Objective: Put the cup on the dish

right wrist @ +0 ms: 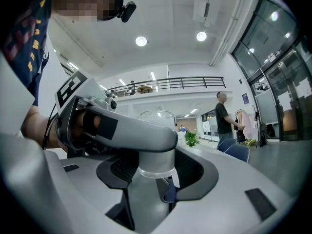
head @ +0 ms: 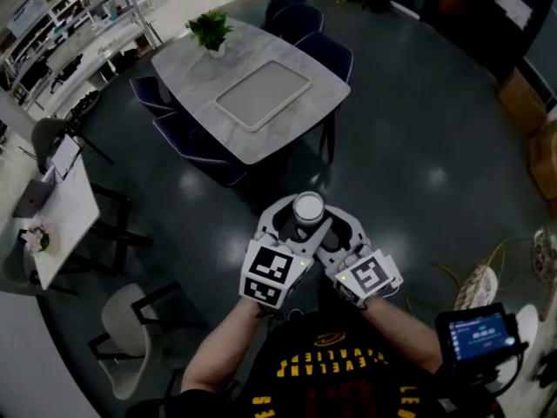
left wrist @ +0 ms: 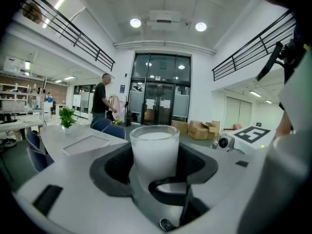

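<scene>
Cup (head: 308, 207) upright between jaws of left hand-held gripper (left wrist: 155, 155)

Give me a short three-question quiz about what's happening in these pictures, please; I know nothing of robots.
1. Where is the cup? A: on a chair. B: in the air, between the left hand-held gripper and the right hand-held gripper. C: on the floor.
2. Fill in: at the far end of the table, beyond the dish, stands a potted ___.
3. True or false: the cup already sits on the dish.
Key: 1 B; 2 plant; 3 false.
</scene>
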A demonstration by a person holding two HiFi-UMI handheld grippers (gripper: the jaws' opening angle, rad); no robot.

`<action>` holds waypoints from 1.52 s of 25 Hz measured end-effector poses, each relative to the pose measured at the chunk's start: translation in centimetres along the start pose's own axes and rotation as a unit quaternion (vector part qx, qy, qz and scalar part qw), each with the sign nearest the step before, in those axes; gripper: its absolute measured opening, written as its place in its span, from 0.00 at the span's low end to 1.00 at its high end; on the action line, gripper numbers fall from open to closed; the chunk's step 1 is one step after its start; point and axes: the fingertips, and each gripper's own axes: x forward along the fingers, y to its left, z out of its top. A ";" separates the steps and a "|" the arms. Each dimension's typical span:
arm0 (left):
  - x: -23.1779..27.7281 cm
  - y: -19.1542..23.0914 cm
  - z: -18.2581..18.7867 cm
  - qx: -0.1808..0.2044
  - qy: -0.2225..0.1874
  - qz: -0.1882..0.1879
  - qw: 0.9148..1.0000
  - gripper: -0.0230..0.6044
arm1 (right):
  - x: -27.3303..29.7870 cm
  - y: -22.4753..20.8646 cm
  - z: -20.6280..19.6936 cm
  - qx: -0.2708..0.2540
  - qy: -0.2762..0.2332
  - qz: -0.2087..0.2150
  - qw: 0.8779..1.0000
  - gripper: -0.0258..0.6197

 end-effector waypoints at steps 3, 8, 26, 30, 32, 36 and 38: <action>2.7 1.0 1.5 -0.003 -0.009 -0.003 1.000 0.45 | 0.9 -3.2 0.2 0.005 -0.007 0.014 1.000 0.40; 6.7 2.1 3.0 0.006 -0.005 0.003 1.000 0.45 | 2.0 -7.4 0.6 0.014 -0.016 0.030 0.999 0.40; 18.7 5.1 7.0 0.027 -0.002 0.057 0.998 0.45 | 5.0 -20.0 1.7 -0.004 -0.014 0.097 0.995 0.40; 20.0 6.0 7.3 0.029 -0.003 0.060 0.998 0.45 | 5.9 -21.3 1.7 -0.012 -0.013 0.104 0.994 0.40; 20.7 6.8 7.2 0.028 0.002 0.060 0.998 0.45 | 6.6 -21.9 1.5 -0.008 -0.010 0.107 0.994 0.40; 22.6 8.5 6.9 0.022 0.010 0.053 0.998 0.45 | 8.2 -23.7 0.9 0.004 -0.003 0.103 0.995 0.40; 23.7 9.4 7.0 0.023 0.013 0.047 0.999 0.45 | 9.1 -24.9 0.5 0.010 0.003 0.098 0.995 0.40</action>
